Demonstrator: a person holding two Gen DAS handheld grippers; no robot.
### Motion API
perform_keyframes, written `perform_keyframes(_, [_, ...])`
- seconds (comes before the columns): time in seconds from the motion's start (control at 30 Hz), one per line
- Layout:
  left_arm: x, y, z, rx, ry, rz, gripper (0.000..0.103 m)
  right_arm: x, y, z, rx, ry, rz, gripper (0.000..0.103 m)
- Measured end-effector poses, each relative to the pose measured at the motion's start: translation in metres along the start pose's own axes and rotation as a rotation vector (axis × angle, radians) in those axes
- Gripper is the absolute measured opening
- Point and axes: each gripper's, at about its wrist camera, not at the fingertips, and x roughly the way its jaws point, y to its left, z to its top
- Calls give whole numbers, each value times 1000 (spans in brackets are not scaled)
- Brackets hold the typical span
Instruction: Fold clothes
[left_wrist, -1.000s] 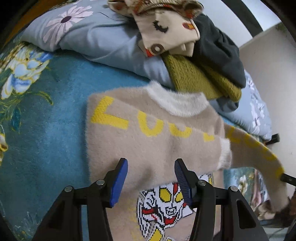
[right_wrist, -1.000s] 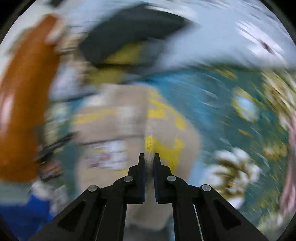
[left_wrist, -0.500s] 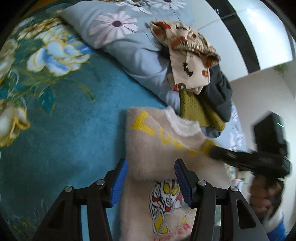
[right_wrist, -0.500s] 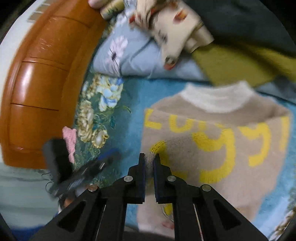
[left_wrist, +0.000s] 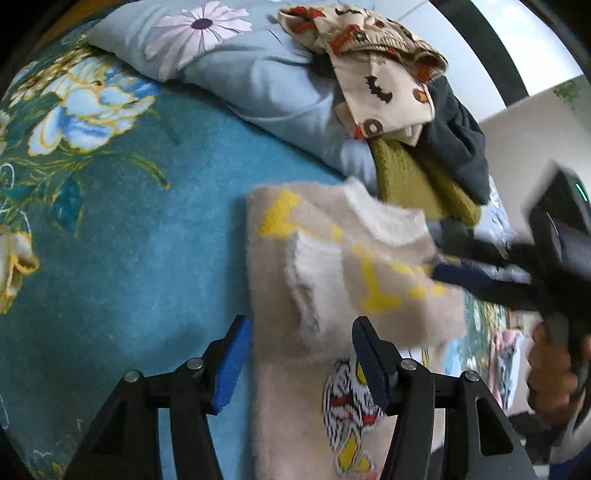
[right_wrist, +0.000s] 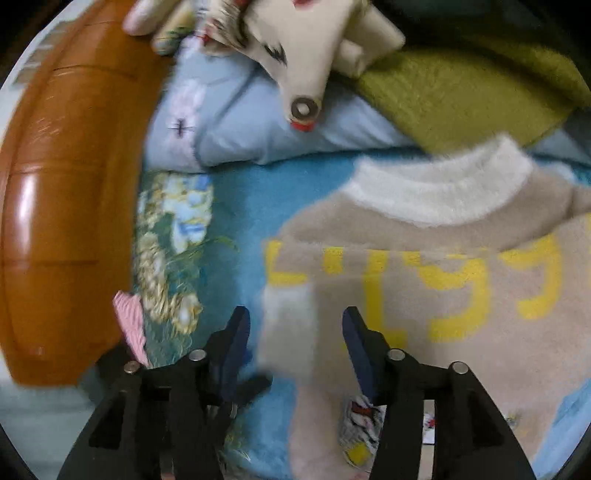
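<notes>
While motion blur smears the sweater's (left_wrist: 332, 295) folded sleeve (right_wrist: 286, 332), left claw (left_wrist: 301, 360) and right claw (right_wrist: 291, 341) both gape, holding nothing.

- One beige sweater (left_wrist: 332, 295) is seen, laid on one blue floral blanket (left_wrist: 129, 240).
- Two claws are counted: the left claw (left_wrist: 301, 360) and the right claw (right_wrist: 291, 341).
- One pale blue pillow (left_wrist: 240, 74) is seen.
- Perhaps three garments are heaped there: patterned (left_wrist: 380, 85), olive (left_wrist: 406, 177), dark (left_wrist: 454, 140).
</notes>
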Motion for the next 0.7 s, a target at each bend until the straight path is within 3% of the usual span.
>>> perform_keyframes(0.1, [3,-6,3,14,-14,-5,59,-38,-34,-23,-18,-78,-114,60])
perform_keyframes(0.2, [8,-14,5,46,-9,-1,59,-71,-97,-51,133,-160,-211,60])
perform_keyframes(0.3, [16,-22,1,56,16,-31,52,-94,-150,-83,314,-233,-186,60])
perform_keyframes(0.33, [19,-24,0,59,19,-22,41,-99,-165,-94,367,-253,-172,60])
perform_keyframes(0.37, [22,-26,0,63,20,-4,18,-101,-175,-103,399,-262,-159,60])
perform_keyframes(0.4, [24,-27,0,65,16,18,14,-100,-181,-111,421,-265,-150,60])
perform_keyframes(0.63, [-1,-27,7,92,-85,132,10,-88,-195,-135,466,-259,-125,60])
perform_keyframes(0.7, [1,-15,8,72,-59,150,10,-84,-198,-140,476,-257,-119,60])
